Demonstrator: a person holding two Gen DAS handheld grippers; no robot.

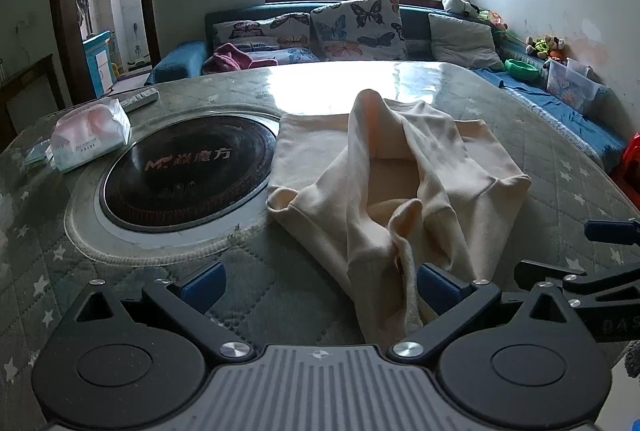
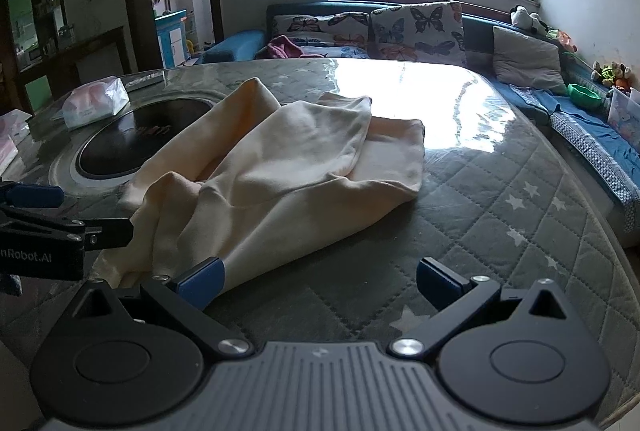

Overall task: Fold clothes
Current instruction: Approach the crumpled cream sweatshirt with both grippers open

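Cloth (image 1: 384, 183) is heaped, rumpled, mid-desk (image 1: 540, 151) beside the hob (image 1: 188, 167). Left gripper (image 1: 320, 285) and right gripper (image 2: 320, 281) are spread wide, nothing held, perhaps brushing its near hem. Layers may be pinched together, bunching the fold.

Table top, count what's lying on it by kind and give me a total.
Cream garment: 1
Tissue packs: 2, one beside the round black burner, one at the right view's left edge
Remote control: 1
Total: 4
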